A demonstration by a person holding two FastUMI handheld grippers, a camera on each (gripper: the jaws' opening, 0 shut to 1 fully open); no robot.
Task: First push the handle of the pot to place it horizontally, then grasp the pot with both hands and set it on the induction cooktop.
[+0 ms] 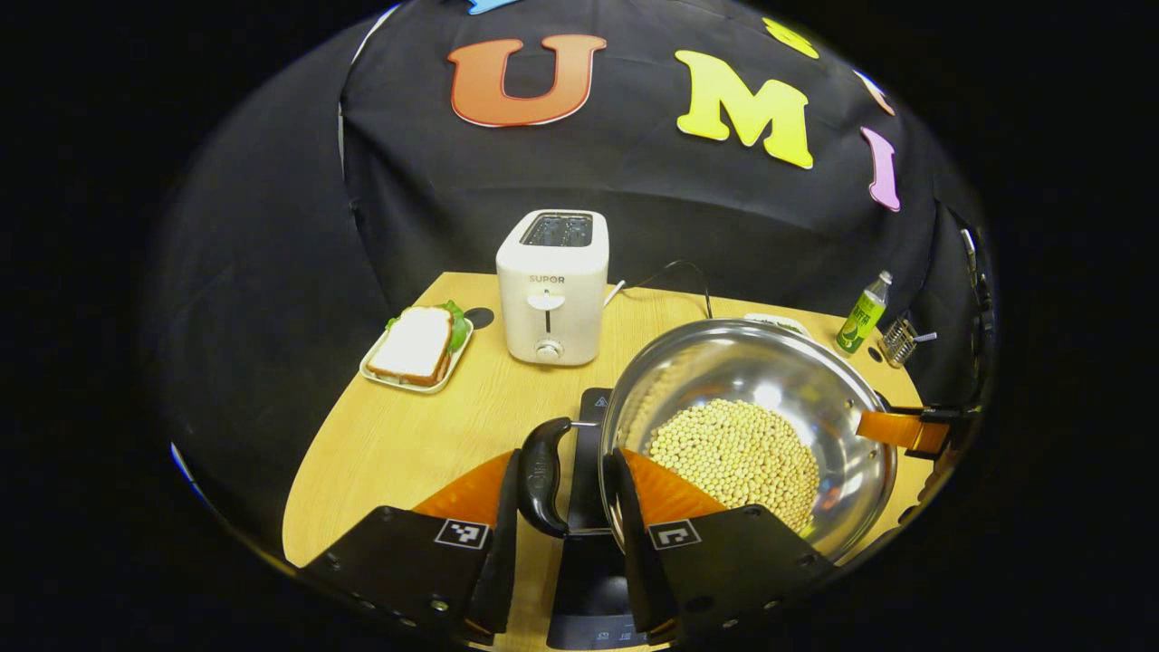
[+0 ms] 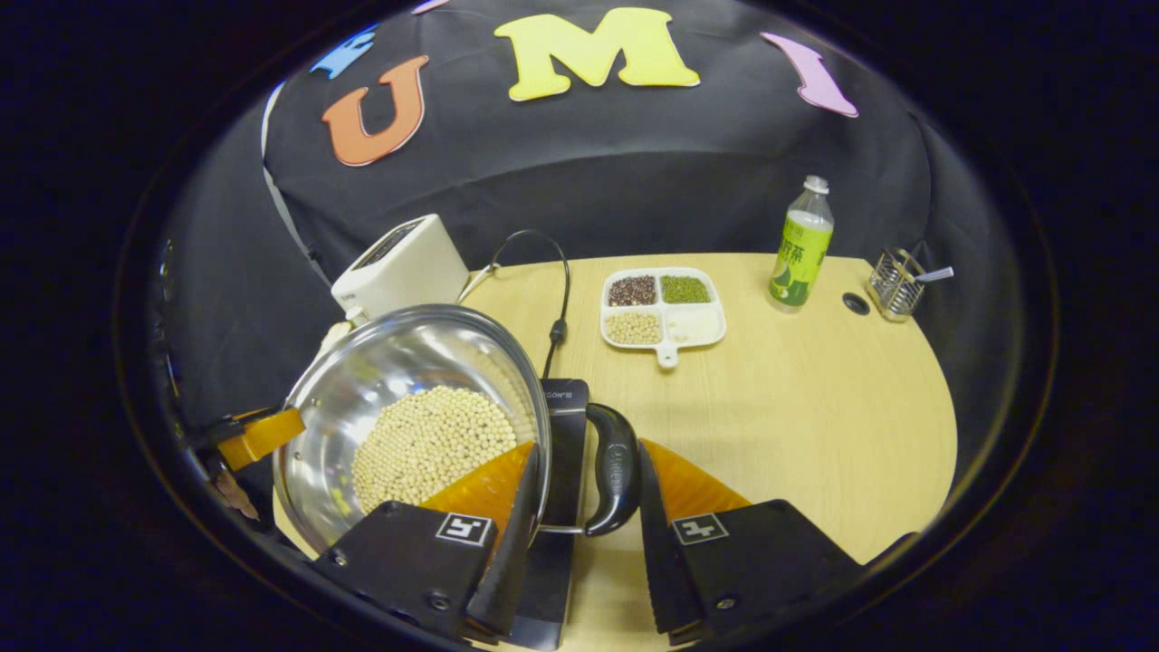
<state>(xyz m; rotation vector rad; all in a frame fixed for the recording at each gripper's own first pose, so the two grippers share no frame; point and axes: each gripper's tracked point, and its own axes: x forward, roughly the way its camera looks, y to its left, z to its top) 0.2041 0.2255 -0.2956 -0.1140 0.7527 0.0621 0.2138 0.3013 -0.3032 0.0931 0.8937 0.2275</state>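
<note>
A white two-slot toaster (image 1: 551,285) stands upright near the back of the wooden table (image 2: 815,407), its lever and dial facing forward and a black power cord (image 2: 554,290) curling away behind it across the tabletop. Just left of the toaster in the left gripper view lies a sandwich (image 1: 416,343) with green lettuce showing at its edge, set on a small pale tray (image 1: 409,380). Farther along the table rests a white divided dish (image 2: 664,312) with four compartments holding dark, green, pale and white grains. Near it stands a green-labelled bottle (image 2: 800,244) with a white cap, and beyond that a small wire rack (image 2: 896,283).
</note>
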